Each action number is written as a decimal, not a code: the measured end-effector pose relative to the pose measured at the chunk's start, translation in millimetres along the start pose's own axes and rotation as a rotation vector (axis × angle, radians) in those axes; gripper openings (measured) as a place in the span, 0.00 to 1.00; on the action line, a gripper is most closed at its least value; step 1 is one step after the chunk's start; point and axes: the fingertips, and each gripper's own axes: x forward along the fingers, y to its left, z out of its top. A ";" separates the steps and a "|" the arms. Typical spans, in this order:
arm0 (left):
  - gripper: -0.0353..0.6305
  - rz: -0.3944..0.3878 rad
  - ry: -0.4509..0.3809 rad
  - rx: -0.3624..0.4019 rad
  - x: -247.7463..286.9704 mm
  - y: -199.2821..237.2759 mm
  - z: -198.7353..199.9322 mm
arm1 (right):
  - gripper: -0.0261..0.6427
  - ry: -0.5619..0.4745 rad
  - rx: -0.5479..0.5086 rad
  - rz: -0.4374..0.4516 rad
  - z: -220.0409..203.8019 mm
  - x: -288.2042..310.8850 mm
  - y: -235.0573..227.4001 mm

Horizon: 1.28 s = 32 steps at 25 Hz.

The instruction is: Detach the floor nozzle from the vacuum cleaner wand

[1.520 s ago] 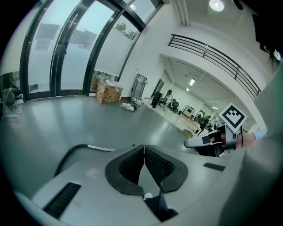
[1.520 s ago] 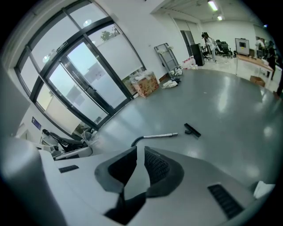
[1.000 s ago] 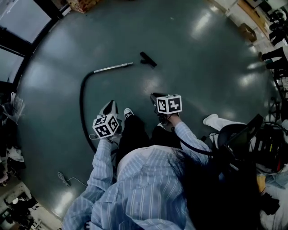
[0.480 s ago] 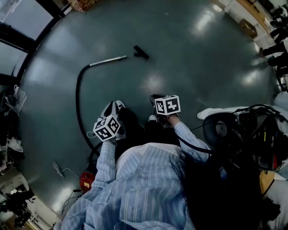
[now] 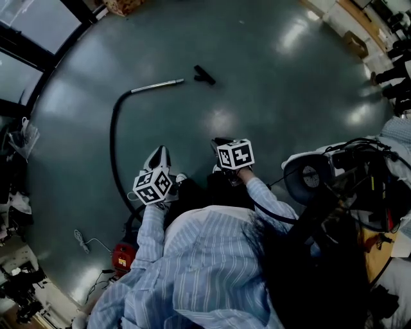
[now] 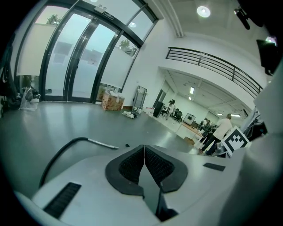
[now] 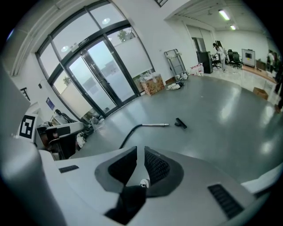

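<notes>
A small black floor nozzle [image 5: 205, 75] lies on the grey floor, a short gap to the right of the silver wand [image 5: 157, 85] and apart from it. A black hose [image 5: 113, 148] curves from the wand's other end toward me. Both also show far off in the right gripper view, the nozzle [image 7: 180, 123] beside the wand [image 7: 155, 125]. My left gripper [image 5: 159, 151] hangs in front of my body with its pads [image 6: 132, 164] pressed together and nothing in them. My right gripper [image 5: 218, 142] is beside it, pads [image 7: 155, 167] a narrow gap apart, empty.
A red vacuum body [image 5: 123, 257] and a loose cable [image 5: 87, 244] lie at the lower left. A stand with cables and gear [image 5: 334, 180] crowds the right. Glass doors [image 6: 70, 57] are at the far left, and a cardboard box [image 5: 122, 6] stands beyond the wand.
The view has drawn back: wand and nozzle sit farther up the picture, and the red vacuum body has come into sight. Both grippers kept the same jaw setting.
</notes>
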 end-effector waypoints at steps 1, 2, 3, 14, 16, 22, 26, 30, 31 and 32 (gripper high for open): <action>0.06 -0.013 0.000 0.018 -5.8 -1.3 0.1 | 0.13 0.000 -0.004 0.007 -3.6 0.8 8.7; 0.06 -0.027 0.002 0.036 -11.4 -1.6 0.0 | 0.13 0.000 -0.011 0.009 -6.0 1.4 17.8; 0.06 -0.040 0.007 0.056 -16.6 -0.8 -0.4 | 0.13 0.000 -0.019 0.008 -7.4 2.3 27.1; 0.06 -0.138 0.074 0.149 -40.2 45.1 10.4 | 0.13 -0.030 0.032 0.045 6.5 30.7 113.2; 0.06 -0.140 0.074 0.150 -36.6 52.8 16.5 | 0.13 -0.026 0.033 0.050 11.4 35.1 118.2; 0.06 -0.147 0.086 0.135 -36.1 59.0 14.9 | 0.12 -0.014 0.041 0.048 7.3 31.2 121.8; 0.06 -0.149 0.108 0.133 -44.1 54.8 4.9 | 0.12 -0.003 0.051 0.036 -3.6 18.5 123.6; 0.06 -0.135 0.085 0.111 -37.8 48.8 -0.7 | 0.12 0.008 0.024 0.061 -11.3 18.0 113.8; 0.06 -0.130 0.079 0.105 -37.0 47.8 -0.2 | 0.12 0.011 0.012 0.061 -10.9 17.0 112.1; 0.06 -0.128 0.073 0.099 -36.7 46.7 0.8 | 0.12 0.010 0.002 0.063 -9.1 15.7 111.5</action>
